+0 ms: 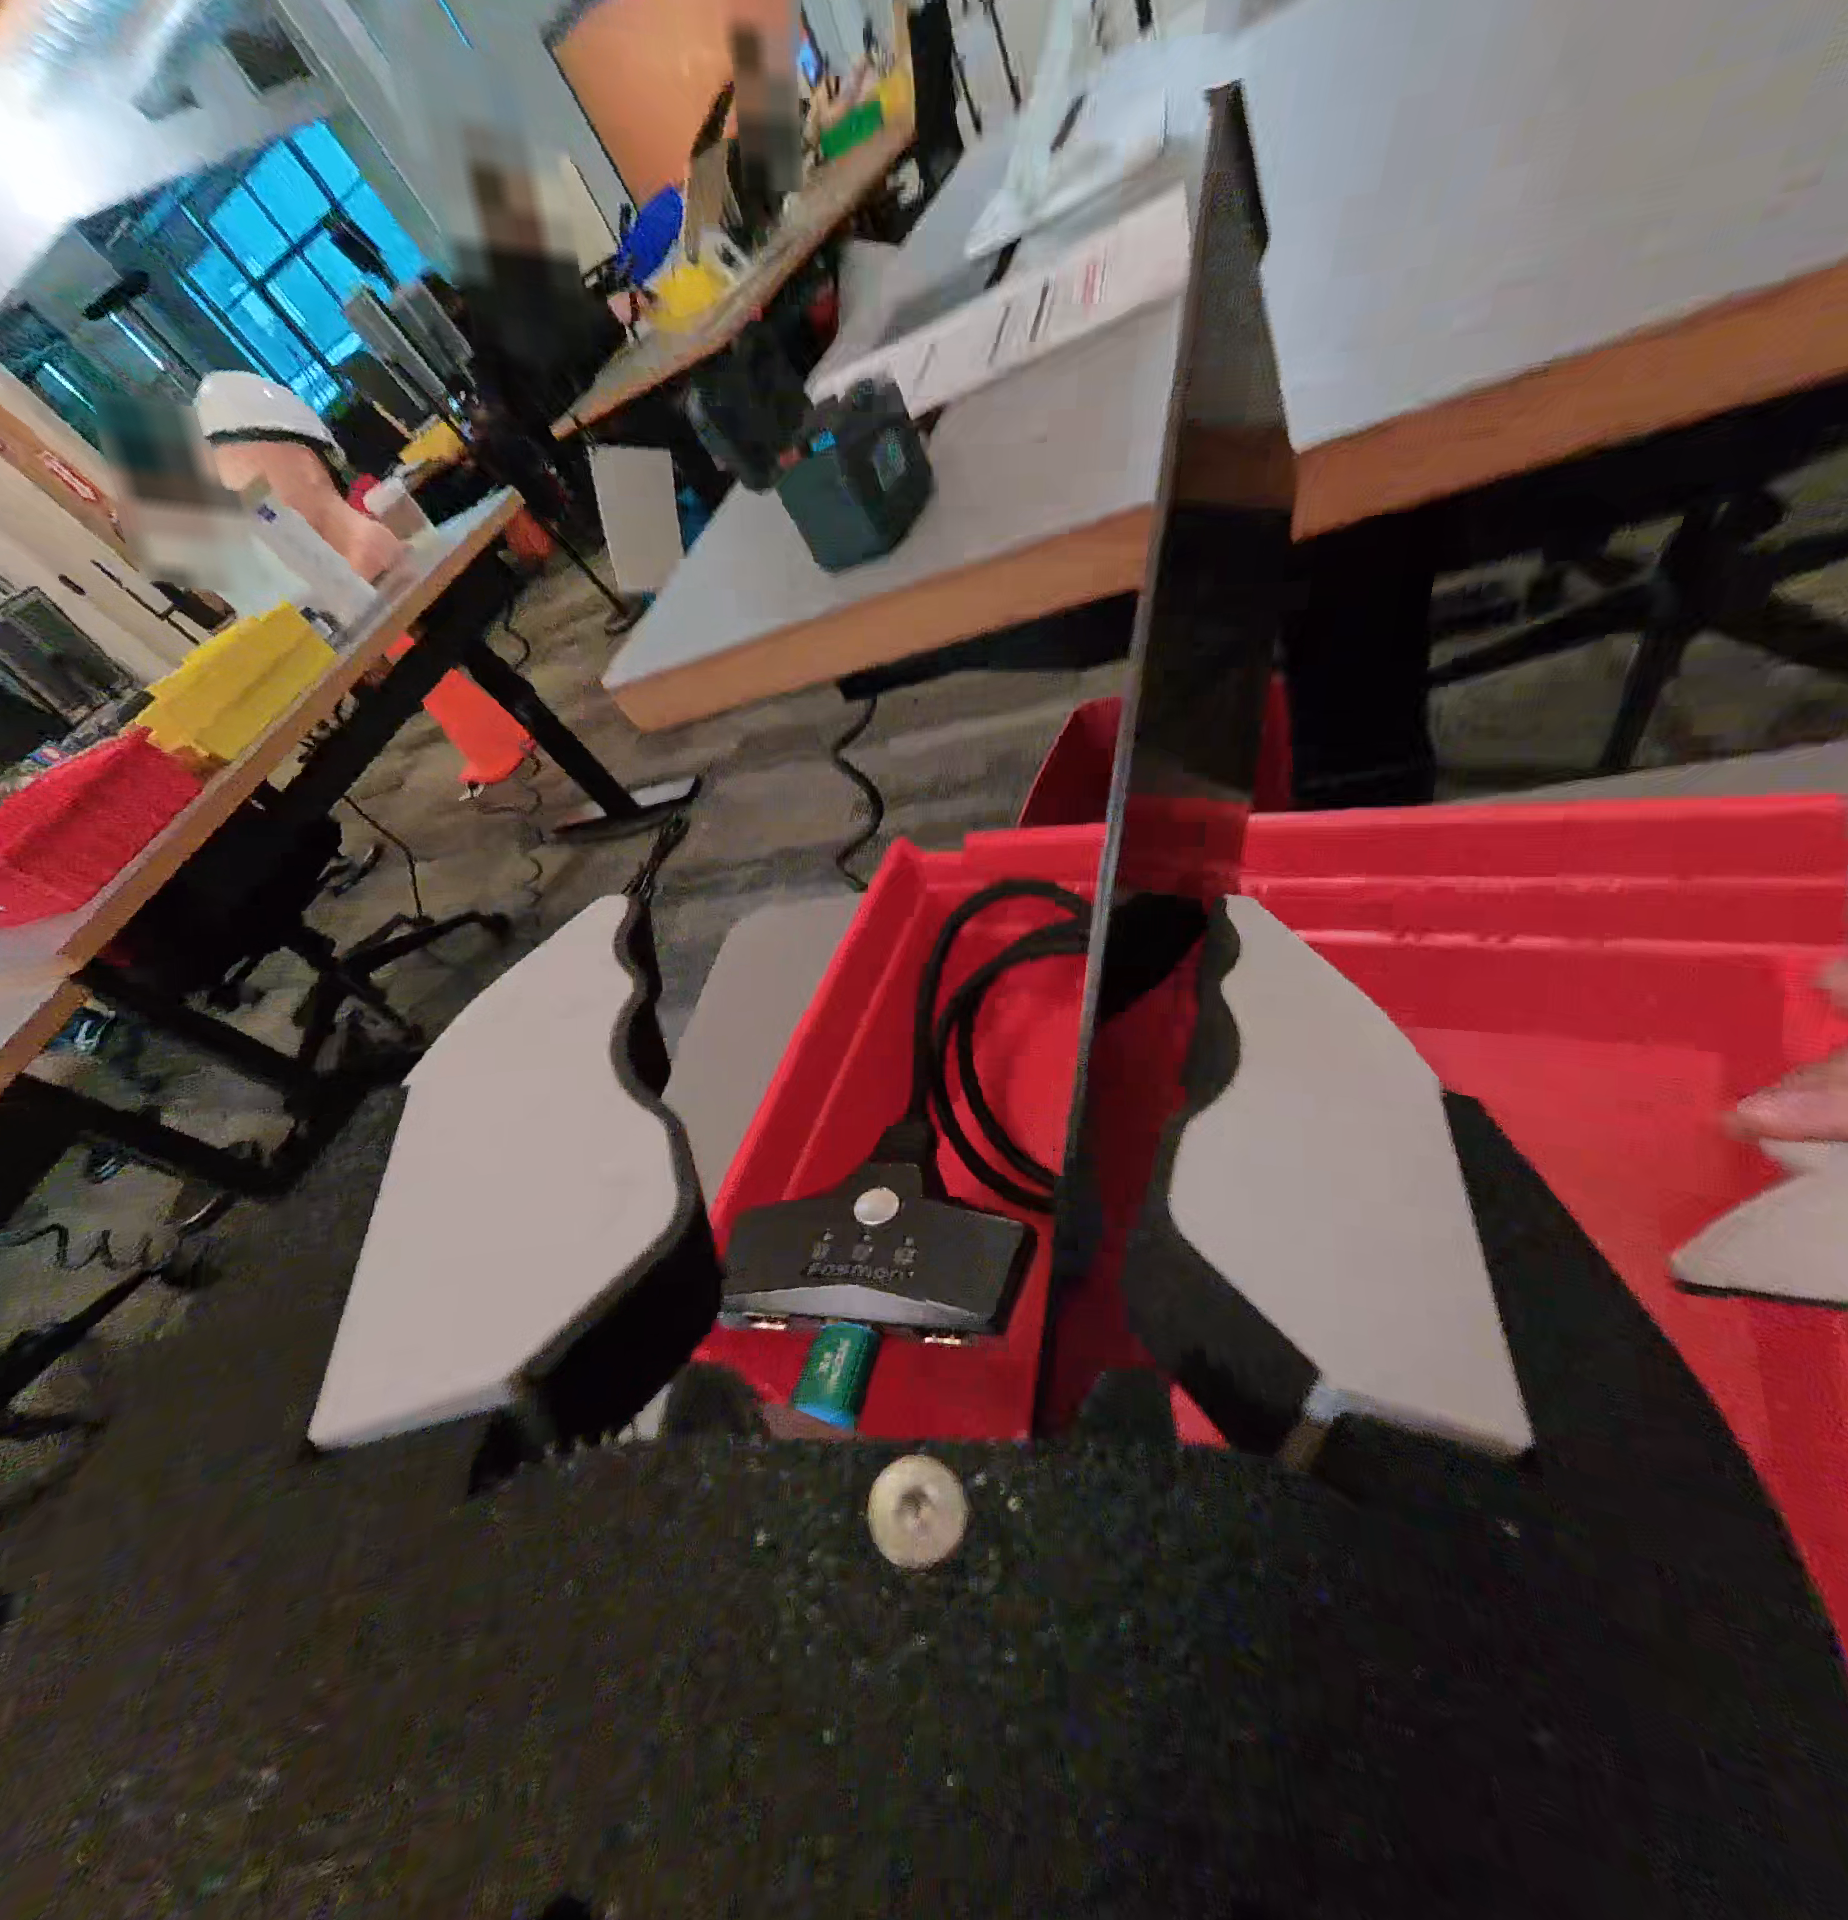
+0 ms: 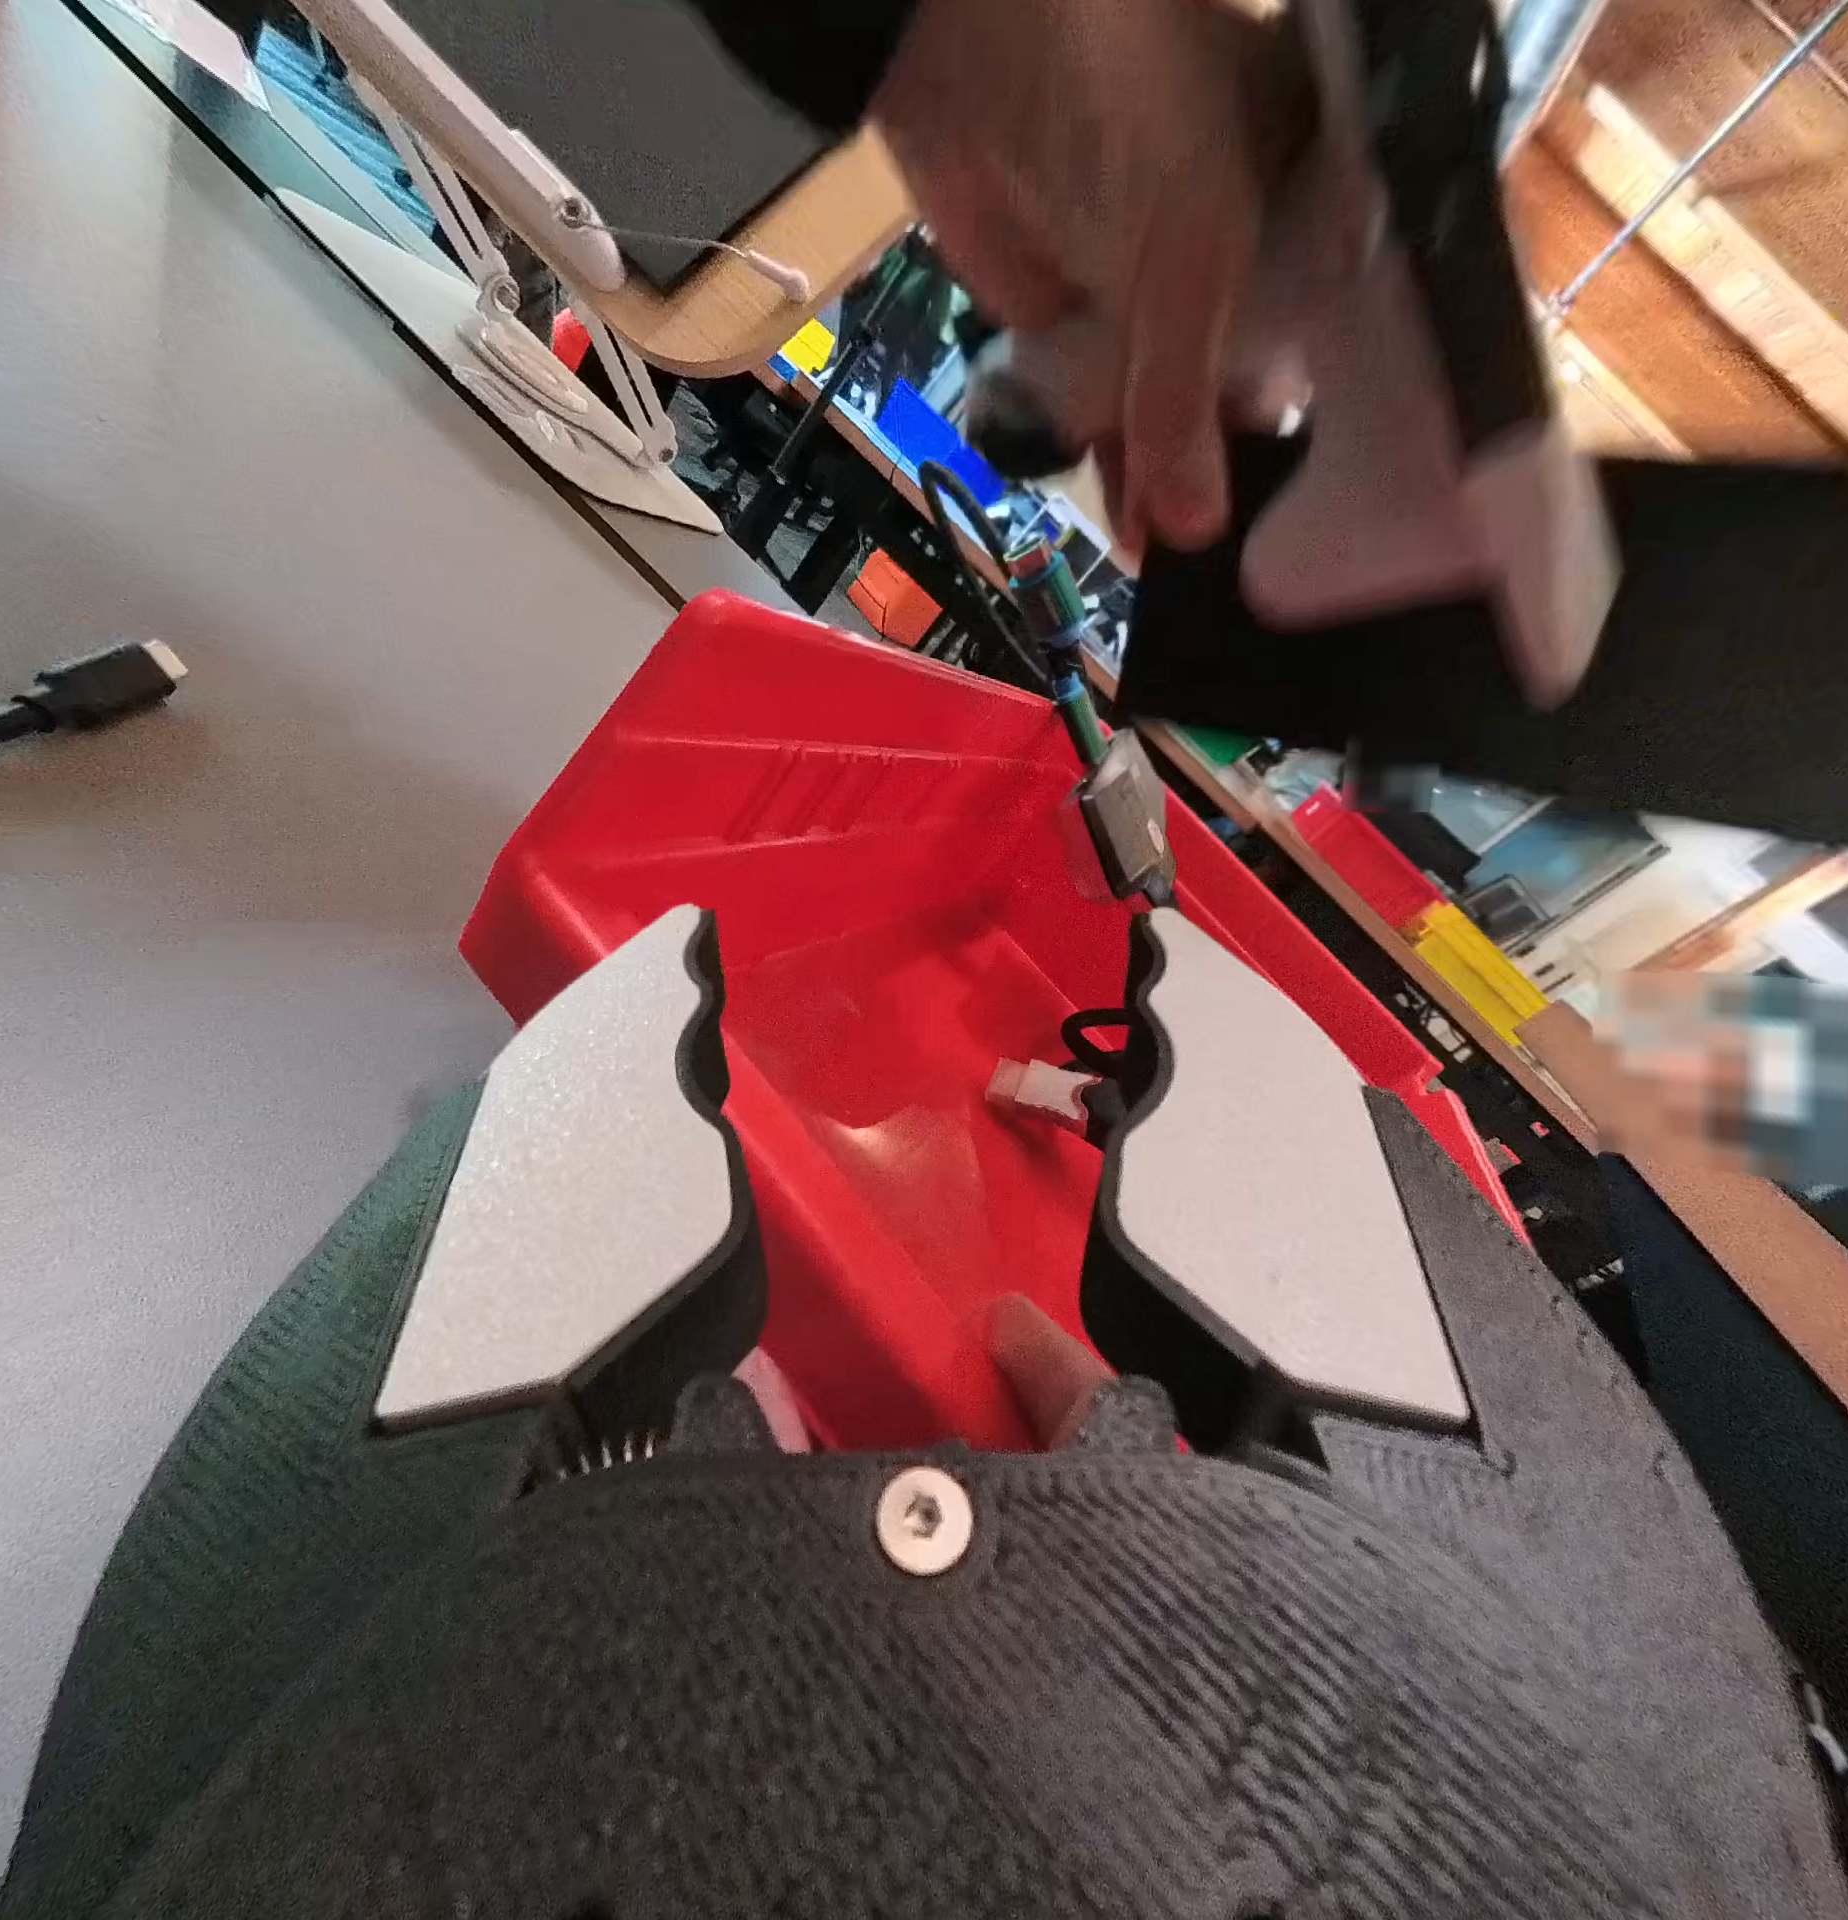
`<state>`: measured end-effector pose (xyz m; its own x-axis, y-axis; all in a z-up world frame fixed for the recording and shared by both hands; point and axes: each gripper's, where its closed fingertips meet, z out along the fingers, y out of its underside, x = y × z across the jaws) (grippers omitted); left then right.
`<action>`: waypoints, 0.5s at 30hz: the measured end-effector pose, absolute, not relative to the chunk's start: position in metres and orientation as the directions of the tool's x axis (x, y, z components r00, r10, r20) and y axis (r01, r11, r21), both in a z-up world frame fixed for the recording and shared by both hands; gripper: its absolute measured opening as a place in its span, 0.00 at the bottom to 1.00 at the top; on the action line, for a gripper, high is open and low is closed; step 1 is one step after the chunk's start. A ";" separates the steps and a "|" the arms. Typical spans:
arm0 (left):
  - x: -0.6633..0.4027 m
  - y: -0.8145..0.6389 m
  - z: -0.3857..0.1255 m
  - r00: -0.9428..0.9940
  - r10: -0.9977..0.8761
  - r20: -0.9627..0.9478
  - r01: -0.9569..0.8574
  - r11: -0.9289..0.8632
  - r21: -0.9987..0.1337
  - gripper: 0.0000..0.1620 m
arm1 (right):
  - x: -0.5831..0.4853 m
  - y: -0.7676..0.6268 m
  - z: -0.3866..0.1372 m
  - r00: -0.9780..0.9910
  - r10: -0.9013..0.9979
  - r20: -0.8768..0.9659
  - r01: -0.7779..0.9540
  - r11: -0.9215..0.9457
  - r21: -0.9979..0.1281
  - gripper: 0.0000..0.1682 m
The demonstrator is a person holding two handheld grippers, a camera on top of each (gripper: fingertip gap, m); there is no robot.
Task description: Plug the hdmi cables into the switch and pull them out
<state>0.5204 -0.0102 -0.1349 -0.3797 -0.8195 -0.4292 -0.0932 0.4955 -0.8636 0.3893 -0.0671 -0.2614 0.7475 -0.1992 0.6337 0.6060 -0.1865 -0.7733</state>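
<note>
Grey worktop (image 2: 224, 831) is carrying a red bin (image 1: 1522, 935) w/ a black divider (image 1: 1159, 831) standing upright in it. Both the left hand-held gripper (image 1: 925, 1174) and right hand-held gripper (image 2: 920, 1174) are hanging over the bin w/ jaws apart, gripping nothing. HDMI switch (image 1: 878, 1252) is lying in the bin's left compartment, its black cable (image 1: 961, 997) coiling behind; a loose HDMI plug (image 2: 99, 686) is resting on the worktop, far left.
</note>
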 end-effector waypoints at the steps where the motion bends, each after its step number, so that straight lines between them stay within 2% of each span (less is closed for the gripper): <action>1: 0.504 -0.004 -0.113 -0.380 -0.822 -0.423 -0.059 0.478 -0.876 0.63 | 0.387 -0.068 -0.262 0.741 -0.187 0.645 0.618 -0.186 -0.764 0.44; 3: 0.460 0.021 -0.076 -0.347 -0.814 -0.466 -0.015 0.502 -0.865 0.63 | 0.379 -0.073 -0.254 0.711 -0.174 0.681 0.664 -0.152 -0.732 0.50; 6: 0.371 0.085 -0.047 -0.253 -0.804 -0.539 -0.057 0.568 -0.821 0.65 | 0.361 -0.091 -0.207 0.677 -0.296 0.674 0.712 0.031 -0.701 0.51; 8: 0.299 0.142 -0.038 -0.172 -0.774 -0.610 -0.137 0.631 -0.763 0.67 | 0.336 -0.099 -0.184 0.682 -0.284 0.674 0.724 0.132 -0.677 0.54; 11: 0.175 0.236 -0.038 -0.067 -0.706 -0.705 -0.319 0.685 -0.655 0.72 | 0.293 -0.083 -0.154 0.686 -0.207 0.698 0.727 0.168 -0.665 0.62; 15: 0.018 0.345 -0.047 0.030 -0.633 -0.774 -0.540 0.641 -0.545 0.75 | 0.212 -0.003 -0.116 0.791 0.014 0.612 0.594 0.220 -0.774 0.85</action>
<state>0.0181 0.3454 -0.0470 0.0296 -0.6328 -0.7737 -0.5402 0.6412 -0.5450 0.2116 -0.0032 -0.1161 0.7911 0.0141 0.6115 0.5941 0.2205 -0.7736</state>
